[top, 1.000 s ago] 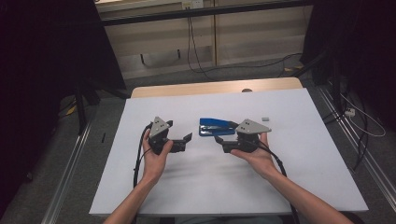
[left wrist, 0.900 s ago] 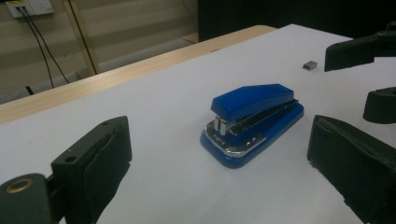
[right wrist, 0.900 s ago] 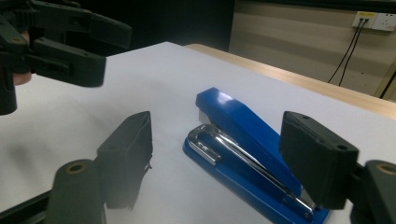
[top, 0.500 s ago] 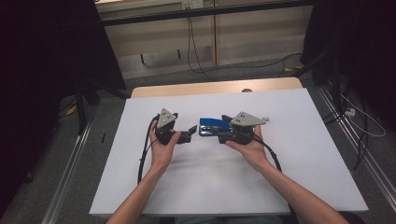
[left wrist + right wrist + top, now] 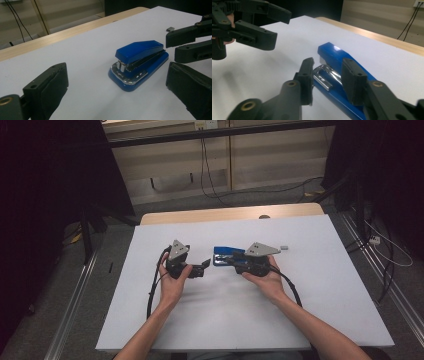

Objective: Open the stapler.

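A blue stapler [image 5: 225,256] lies flat on the white table top [image 5: 310,285], its chrome mouth toward the left gripper [image 5: 201,268]. In the left gripper view the stapler [image 5: 140,62] sits ahead of the wide-open jaws of the left gripper [image 5: 116,72]. My right gripper [image 5: 238,262] comes from the right and straddles the stapler's rear end. Its jaws have just been closing. The right gripper view shows the stapler [image 5: 334,56] between the pads of the right gripper [image 5: 328,63], with no clear pressing contact. The left gripper [image 5: 277,25] stands open at top left there.
A small grey piece [image 5: 284,247] lies on the table just behind the right gripper, also seen as the grey piece [image 5: 170,29]. The table's wooden far edge [image 5: 225,214] runs behind. Cables [image 5: 155,290] trail from both grippers toward the person.
The right gripper's jaws have narrowed around the stapler's rear end. Both grippers have edged slightly toward each other, and the stapler has stayed in place.
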`<state>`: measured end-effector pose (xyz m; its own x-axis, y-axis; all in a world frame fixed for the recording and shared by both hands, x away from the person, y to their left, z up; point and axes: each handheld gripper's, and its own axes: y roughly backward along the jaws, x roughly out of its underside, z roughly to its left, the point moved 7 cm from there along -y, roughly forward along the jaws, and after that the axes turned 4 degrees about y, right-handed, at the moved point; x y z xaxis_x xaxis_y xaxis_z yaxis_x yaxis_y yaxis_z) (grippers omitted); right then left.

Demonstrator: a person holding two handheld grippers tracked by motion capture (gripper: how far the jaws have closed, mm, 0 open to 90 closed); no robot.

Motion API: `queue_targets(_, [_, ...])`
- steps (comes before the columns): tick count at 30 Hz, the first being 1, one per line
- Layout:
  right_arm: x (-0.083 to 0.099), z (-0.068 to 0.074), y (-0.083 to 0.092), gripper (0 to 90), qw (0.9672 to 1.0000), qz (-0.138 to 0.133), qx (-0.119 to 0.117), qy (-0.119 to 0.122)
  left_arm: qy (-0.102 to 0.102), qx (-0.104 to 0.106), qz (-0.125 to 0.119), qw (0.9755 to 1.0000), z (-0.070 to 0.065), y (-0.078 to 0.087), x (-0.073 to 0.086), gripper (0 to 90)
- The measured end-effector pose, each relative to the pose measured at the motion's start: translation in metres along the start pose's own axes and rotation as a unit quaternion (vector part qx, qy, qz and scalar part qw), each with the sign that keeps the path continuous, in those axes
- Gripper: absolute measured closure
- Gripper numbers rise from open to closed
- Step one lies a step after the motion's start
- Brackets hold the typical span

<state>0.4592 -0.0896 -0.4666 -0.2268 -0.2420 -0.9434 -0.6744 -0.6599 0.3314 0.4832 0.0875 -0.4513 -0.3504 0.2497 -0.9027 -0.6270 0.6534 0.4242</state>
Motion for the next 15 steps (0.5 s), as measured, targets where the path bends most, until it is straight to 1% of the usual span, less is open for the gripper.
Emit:
queue_targets(2, [0.001, 0.0012, -0.0004, 68.6, 1.0, 0.004, -0.004, 0.005, 0.005, 0.004, -0.001, 1.0, 0.0001, -0.001, 0.0003, 4.8])
queue_targets(3, [0.0014, 0.0019, -0.001, 73.8, 0.9999, 0.006, -0.003, 0.008, 0.009, 0.008, -0.001, 0.9999, -0.0004, -0.0017, 0.0008, 4.9])
queue_targets(4, [0.0014, 0.0019, -0.001, 73.8, 0.9999, 0.006, -0.003, 0.008, 0.009, 0.009, 0.001, 0.9999, -0.0001, -0.0022, 0.0016, 4.9])
queue_targets(5, [0.0021, 0.0007, -0.0015, 79.3, 0.9998, 0.008, 0.006, 0.016, 0.014, 0.013, 0.002, 0.9998, -0.0005, -0.0033, 0.0025, 4.9])
queue_targets(6, [0.0021, 0.0007, -0.0015, 79.3, 0.9998, 0.008, 0.006, 0.016, 0.018, 0.019, 0.002, 0.9997, -0.0003, -0.0039, 0.0028, 4.9])
queue_targets(7, [0.0024, 0.0007, -0.0019, 83.1, 0.9998, 0.009, 0.004, 0.015, 0.024, 0.025, 0.002, 0.9994, -0.0004, -0.0043, 0.0031, 5.3])
queue_targets(8, [0.0027, 0.001, -0.0024, 85.7, 0.9998, 0.009, 0.001, 0.016, 0.028, 0.026, 0.002, 0.9993, -0.0002, -0.0045, 0.0033, 5.4])
queue_targets(9, [0.0035, 0.0012, -0.0029, 90.0, 0.9998, 0.012, -0.002, 0.017, 0.024, 0.021, 0.003, 0.9995, 0.0003, -0.0048, 0.0035, 5.4])
queue_targets(10, [0.0035, 0.0012, -0.0029, 90.0, 0.9998, 0.012, -0.002, 0.017, 0.02, 0.018, 0.004, 0.9996, 0.0005, -0.0054, 0.0039, 5.7])
queue_targets(11, [0.0033, 0.0017, -0.0042, 90.0, 0.9996, 0.019, -0.008, 0.017, 0.01, 0.01, 0.007, 0.9999, 0.0015, -0.0064, 0.0049, 5.9])
queue_targets(12, [0.0033, 0.0017, -0.0042, 90.0, 0.9996, 0.019, -0.008, 0.017, 0.01, 0.01, 0.007, 0.9999, 0.0015, -0.0064, 0.0049, 6.0])
queue_targets(14, [0.001, 0.0029, -0.0044, 90.0, 0.9995, 0.024, -0.014, 0.015, 0.007, 0.004, 0.008, 0.9999, 0.0021, -0.0085, 0.0054, 6.2])
queue_targets(15, [-0.0008, 0.0032, -0.0046, 90.0, 0.9994, 0.027, -0.018, 0.014, 0.013, 0.002, 0.009, 0.9999, 0.0012, -0.0102, 0.0054, 7.7])
